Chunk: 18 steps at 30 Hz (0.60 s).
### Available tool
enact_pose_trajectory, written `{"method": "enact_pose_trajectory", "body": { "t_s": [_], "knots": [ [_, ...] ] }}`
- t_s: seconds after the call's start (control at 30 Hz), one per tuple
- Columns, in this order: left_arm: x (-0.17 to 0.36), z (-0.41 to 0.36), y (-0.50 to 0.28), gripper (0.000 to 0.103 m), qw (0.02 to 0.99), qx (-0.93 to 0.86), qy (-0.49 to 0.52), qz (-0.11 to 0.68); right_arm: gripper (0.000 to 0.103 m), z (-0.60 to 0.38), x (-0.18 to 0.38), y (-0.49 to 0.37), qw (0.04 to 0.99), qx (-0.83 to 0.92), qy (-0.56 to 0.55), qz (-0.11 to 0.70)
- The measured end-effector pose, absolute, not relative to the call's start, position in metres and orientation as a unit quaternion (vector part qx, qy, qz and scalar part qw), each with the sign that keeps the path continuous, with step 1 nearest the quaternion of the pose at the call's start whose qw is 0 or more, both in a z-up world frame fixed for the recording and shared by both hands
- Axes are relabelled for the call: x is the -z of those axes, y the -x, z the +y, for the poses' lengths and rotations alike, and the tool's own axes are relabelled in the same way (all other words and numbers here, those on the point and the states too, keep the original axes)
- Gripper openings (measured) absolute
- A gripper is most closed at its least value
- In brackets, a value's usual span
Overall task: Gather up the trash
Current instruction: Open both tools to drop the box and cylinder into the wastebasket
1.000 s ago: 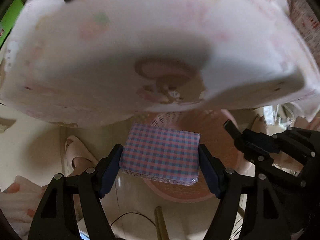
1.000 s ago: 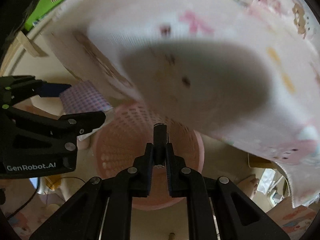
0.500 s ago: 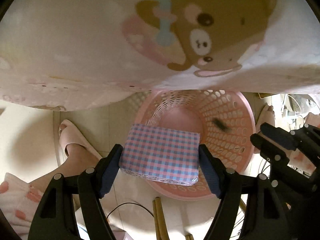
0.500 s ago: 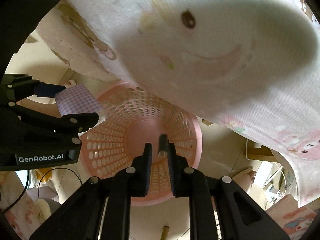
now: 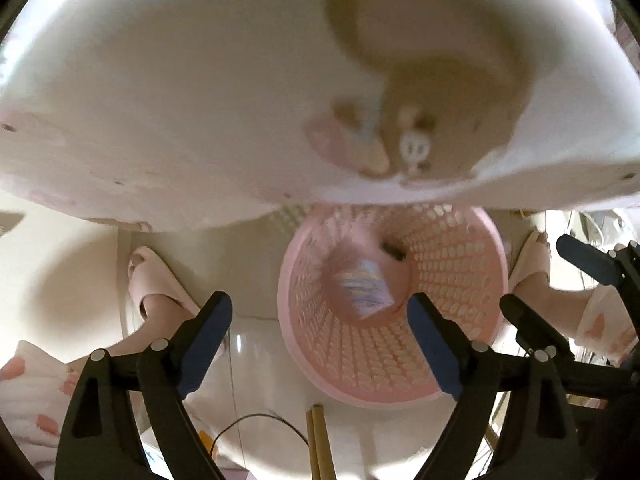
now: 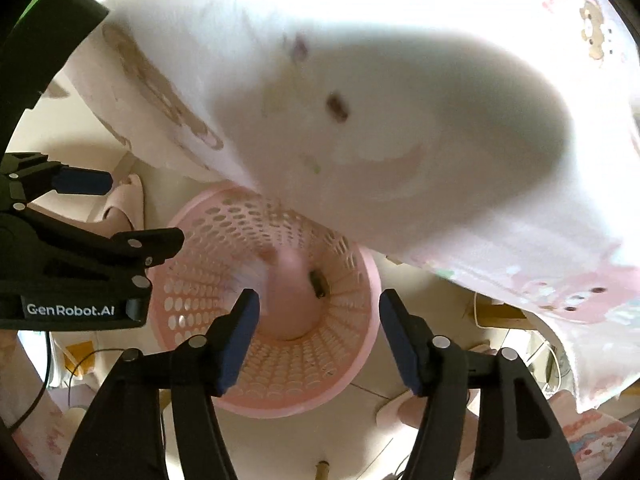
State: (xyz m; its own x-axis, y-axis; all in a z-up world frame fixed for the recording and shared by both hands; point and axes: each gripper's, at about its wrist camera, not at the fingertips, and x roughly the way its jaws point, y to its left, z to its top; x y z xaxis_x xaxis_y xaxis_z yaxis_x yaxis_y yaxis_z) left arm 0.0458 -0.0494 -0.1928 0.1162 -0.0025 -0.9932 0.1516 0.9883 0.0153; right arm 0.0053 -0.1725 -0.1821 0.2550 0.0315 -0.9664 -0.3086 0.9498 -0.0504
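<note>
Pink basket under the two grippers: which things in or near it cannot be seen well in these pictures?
- Checked packet in the pink basket: motion-blurred in the left wrist view; only a pale smear in the right wrist view.
- Small dark item near the basket's bottom: too small to identify.
- Far basket rim: hidden by the hanging printed cloth in both views.
- Wooden sticks: cut off by the bottom edge.

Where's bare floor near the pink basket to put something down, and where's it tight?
Bare floor: the strip between the left slipper and the pink basket. Tight: behind the basket the blanket edge overhangs its rim; right of it, the right gripper and a foot; in front, a cable and wooden sticks. Basket already holds the checkered packet.
</note>
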Motion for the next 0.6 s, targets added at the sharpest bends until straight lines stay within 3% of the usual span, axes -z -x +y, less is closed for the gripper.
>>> {"method": "enact_pose_trajectory", "body": {
  "t_s": [0.6],
  "knots": [
    [0.06,-0.028,-0.025,0.089,0.88,0.04,-0.015,0.473,0.068,-0.188,0.064,0.03,0.89,-0.111,0.082,0.434]
  ]
}}
